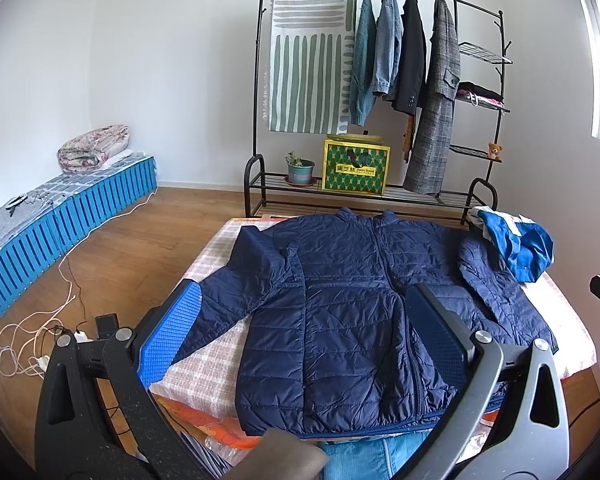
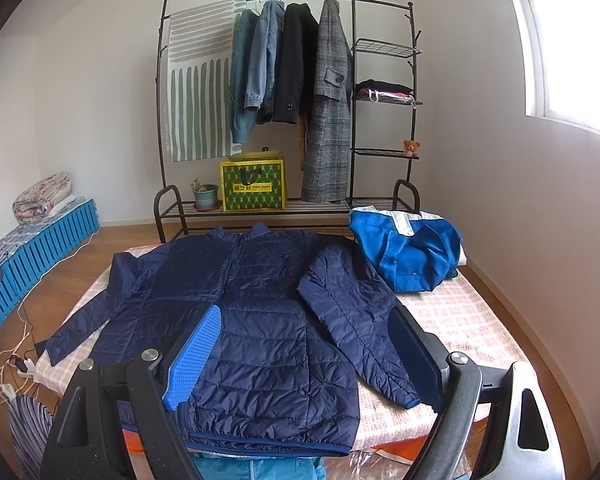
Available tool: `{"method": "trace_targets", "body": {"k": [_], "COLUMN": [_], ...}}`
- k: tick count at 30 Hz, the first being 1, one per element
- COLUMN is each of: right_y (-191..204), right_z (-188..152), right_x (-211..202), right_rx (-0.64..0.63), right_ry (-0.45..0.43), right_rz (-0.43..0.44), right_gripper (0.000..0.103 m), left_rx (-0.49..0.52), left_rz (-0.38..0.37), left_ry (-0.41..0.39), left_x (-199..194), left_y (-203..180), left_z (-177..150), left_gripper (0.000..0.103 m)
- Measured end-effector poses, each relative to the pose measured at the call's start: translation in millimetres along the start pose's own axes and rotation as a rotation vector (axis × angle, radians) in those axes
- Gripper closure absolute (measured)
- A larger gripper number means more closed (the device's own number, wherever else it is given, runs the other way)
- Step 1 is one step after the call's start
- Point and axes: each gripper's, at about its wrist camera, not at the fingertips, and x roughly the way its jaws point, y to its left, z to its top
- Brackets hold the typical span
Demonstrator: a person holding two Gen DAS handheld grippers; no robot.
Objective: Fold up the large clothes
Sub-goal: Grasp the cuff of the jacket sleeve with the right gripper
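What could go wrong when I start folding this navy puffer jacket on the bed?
The navy puffer jacket has its hem at the near edge of the bed, so a tug could slide the slick fabric off. Its right sleeve lies near the blue garment and might drag it. Both the left gripper and right gripper are open and empty.

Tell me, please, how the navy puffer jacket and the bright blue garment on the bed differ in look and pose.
The navy puffer jacket is dark, quilted and spread flat with sleeves out; the bright blue garment is lighter, smooth, with white panels, and lies crumpled in a heap. The jacket fills the middle of the bed; the garment sits at its far right corner. Both rest on the bed.
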Motion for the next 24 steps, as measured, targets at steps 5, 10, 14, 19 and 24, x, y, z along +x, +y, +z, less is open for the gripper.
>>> {"method": "trace_targets", "body": {"k": [5, 10, 14, 19, 24], "right_y": [40.5, 96.2, 143.9, 212.4, 280.4], "right_z": [10.9, 16.1, 12.7, 13.6, 9.8], "right_x": [9.8, 31.2, 57.5, 98.4, 142.0], "right_rx": [-0.078, -0.135, -0.136, -0.183, -0.203], "right_ry": [-0.035, -0.06, -0.048, 0.033, 0.164], "right_rz": [0.089, 0.211, 0.353, 0.469, 0.586], "right_gripper": [0.016, 0.016, 0.021, 0.029, 0.036], "left_rx": [-0.037, -0.09, -0.15, -0.154, -0.215], "left_rz": [0.018, 0.073, 0.096, 0.139, 0.161], "left_ry": [-0.021, -0.079, -0.084, -0.105, -0.126], "left_x": [-12.1, -18.9, -8.9, 8.2, 24.6], "left_y": [25.8, 72.2, 113.3, 162.0, 216.7], "left_z": [10.3, 6.8, 12.3, 20.7, 27.2], "left_gripper": [0.0, 0.0, 0.0, 0.0, 0.0]}}
